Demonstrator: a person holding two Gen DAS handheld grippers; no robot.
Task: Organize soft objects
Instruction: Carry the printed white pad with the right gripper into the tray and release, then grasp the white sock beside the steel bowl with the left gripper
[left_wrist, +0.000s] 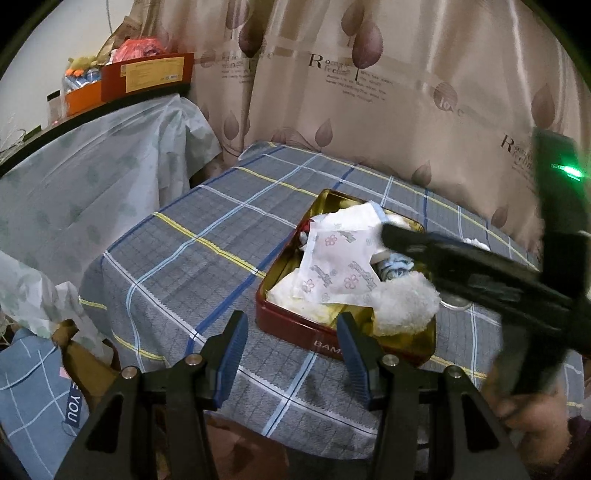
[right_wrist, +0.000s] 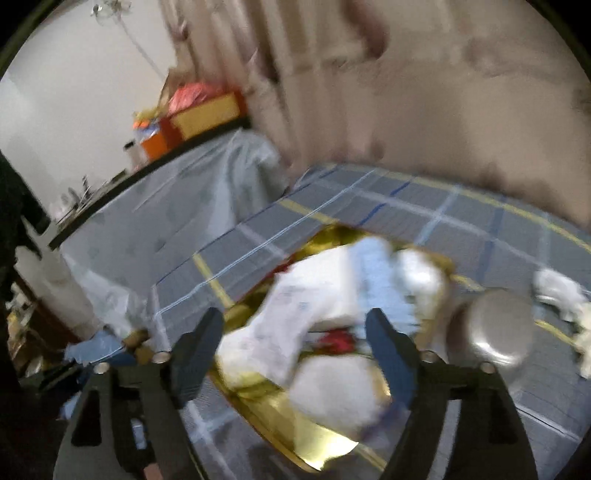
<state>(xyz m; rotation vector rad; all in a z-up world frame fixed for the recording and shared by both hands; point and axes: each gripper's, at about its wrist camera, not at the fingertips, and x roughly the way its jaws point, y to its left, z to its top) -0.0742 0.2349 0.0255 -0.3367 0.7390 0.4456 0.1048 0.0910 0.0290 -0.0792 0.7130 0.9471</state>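
A red tin box with a gold inside (left_wrist: 295, 325) sits on the checked tablecloth (left_wrist: 184, 258). It holds soft things: a white flower-print packet (left_wrist: 332, 266), a fluffy white piece (left_wrist: 402, 302) and a blue-and-white cloth (left_wrist: 397, 267). My left gripper (left_wrist: 291, 332) is open and empty, just in front of the tin's near wall. My right gripper (right_wrist: 295, 332) is open and empty, above the tin (right_wrist: 295, 417); its view is blurred. It also shows as a dark body (left_wrist: 480, 273) over the tin's right side. White soft pieces (right_wrist: 561, 295) lie on the cloth at right.
A silvery round lid (right_wrist: 491, 332) lies right of the tin. A leaf-print curtain (left_wrist: 369, 92) hangs behind the table. A covered shelf at the left carries a red box (left_wrist: 147, 75) and an orange box (left_wrist: 83, 96). Bags (left_wrist: 37, 387) lie at the lower left.
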